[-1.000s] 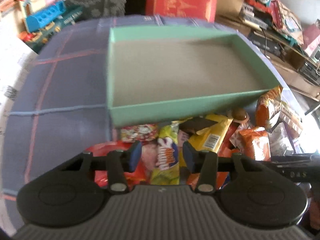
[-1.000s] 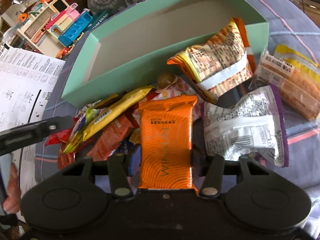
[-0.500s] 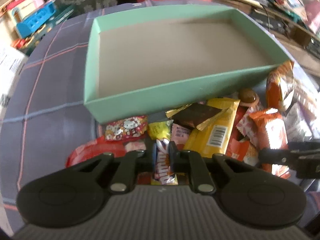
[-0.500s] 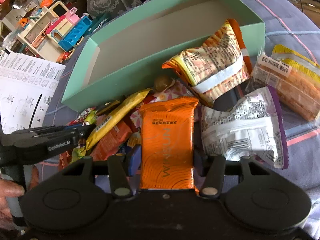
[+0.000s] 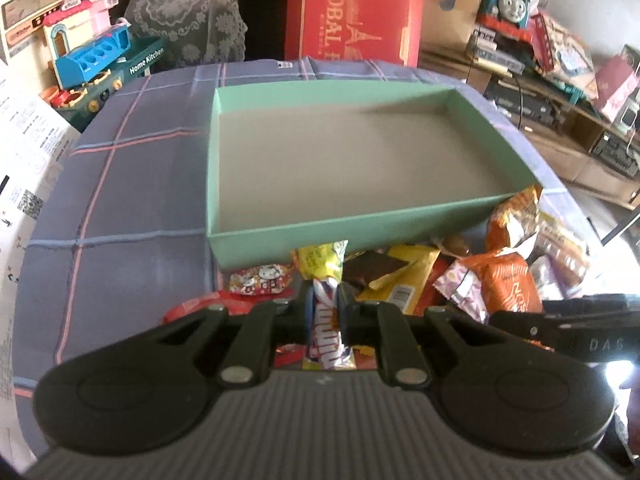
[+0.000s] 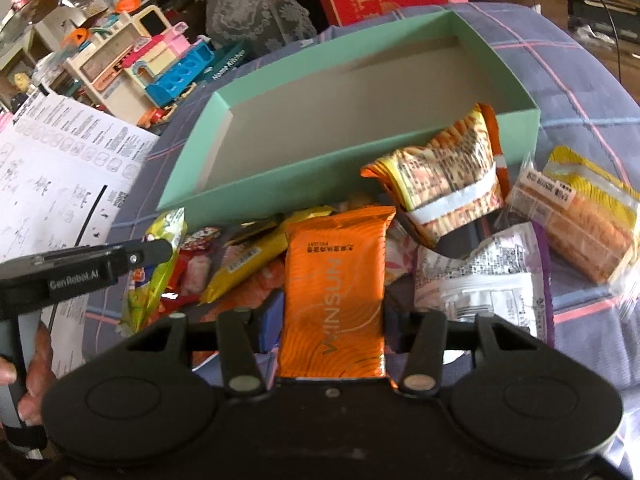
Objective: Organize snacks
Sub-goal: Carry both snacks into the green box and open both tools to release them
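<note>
My left gripper (image 5: 325, 312) is shut on a yellow snack packet (image 5: 326, 280) and holds it lifted over the snack pile, just short of the green box (image 5: 352, 228), which stands empty. The same packet (image 6: 154, 256) hangs from the left gripper in the right wrist view. My right gripper (image 6: 334, 312) is shut on an orange Winsun packet (image 6: 334, 280), held above the pile in front of the green box (image 6: 360, 152).
Loose snacks lie before the box: a Hello Kitty packet (image 5: 260, 278), a yellow bar (image 6: 248, 260), a patterned orange bag (image 6: 444, 176), a white and purple bag (image 6: 484, 280), a biscuit pack (image 6: 580, 216). Toys, a red carton (image 5: 352, 12) and paper sheets (image 6: 60, 168) ring the table.
My left gripper closed on the yellow packet and lifted it off the pile. My right gripper stayed shut on the orange packet and rose slightly toward the box.
</note>
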Demonstrator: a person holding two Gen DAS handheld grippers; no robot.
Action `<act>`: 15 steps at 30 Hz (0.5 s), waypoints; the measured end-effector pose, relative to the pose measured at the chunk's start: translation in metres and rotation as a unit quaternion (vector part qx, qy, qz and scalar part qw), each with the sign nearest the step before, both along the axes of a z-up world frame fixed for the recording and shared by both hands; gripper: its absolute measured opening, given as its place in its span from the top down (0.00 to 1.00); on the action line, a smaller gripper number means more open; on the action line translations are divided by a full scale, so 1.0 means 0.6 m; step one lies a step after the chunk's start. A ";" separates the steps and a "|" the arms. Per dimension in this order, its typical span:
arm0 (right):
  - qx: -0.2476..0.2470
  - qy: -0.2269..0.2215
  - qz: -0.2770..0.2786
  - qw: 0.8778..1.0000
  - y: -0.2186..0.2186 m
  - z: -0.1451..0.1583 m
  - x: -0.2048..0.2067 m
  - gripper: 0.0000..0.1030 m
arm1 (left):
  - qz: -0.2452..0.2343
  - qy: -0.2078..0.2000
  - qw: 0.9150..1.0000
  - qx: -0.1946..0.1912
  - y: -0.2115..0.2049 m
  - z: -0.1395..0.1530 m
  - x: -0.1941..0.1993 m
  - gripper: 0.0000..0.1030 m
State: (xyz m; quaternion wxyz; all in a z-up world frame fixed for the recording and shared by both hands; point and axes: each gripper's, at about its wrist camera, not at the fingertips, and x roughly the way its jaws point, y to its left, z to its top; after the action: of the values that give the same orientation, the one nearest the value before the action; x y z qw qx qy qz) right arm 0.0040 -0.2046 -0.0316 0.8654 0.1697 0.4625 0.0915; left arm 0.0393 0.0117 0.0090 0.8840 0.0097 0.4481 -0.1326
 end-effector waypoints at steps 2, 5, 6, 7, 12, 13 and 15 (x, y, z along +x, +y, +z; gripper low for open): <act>0.003 -0.005 0.006 1.000 0.000 0.009 -0.002 0.52 | 0.000 -0.002 1.000 -0.009 0.003 0.008 0.000 0.89; 0.005 -0.020 0.015 1.000 0.000 0.032 -0.004 0.52 | -0.003 -0.010 1.000 -0.015 0.003 0.020 0.000 0.89; 0.003 -0.026 0.017 0.999 0.002 0.040 -0.003 0.52 | -0.003 -0.011 1.000 -0.018 0.003 0.024 0.003 0.89; 0.002 -0.033 0.017 0.999 0.000 0.050 -0.001 0.52 | -0.002 -0.012 1.000 -0.020 0.004 0.027 0.008 0.89; -0.012 -0.068 0.005 0.998 -0.026 0.098 0.038 0.52 | 0.009 -0.030 0.999 -0.019 0.011 0.045 0.052 0.89; -0.017 -0.076 0.002 0.997 -0.033 0.105 0.048 0.52 | 0.013 -0.035 0.999 -0.018 0.013 0.050 0.066 0.89; -0.030 -0.094 -0.005 0.995 -0.048 0.124 0.071 0.52 | 0.021 -0.043 0.999 -0.018 0.019 0.062 0.096 0.89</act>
State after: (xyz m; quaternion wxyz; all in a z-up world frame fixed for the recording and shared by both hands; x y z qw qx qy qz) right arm 0.0463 -0.2335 0.0427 0.9101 0.1362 0.3812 0.0885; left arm 0.0971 0.0233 0.0461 0.9050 -0.0097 0.4076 -0.1215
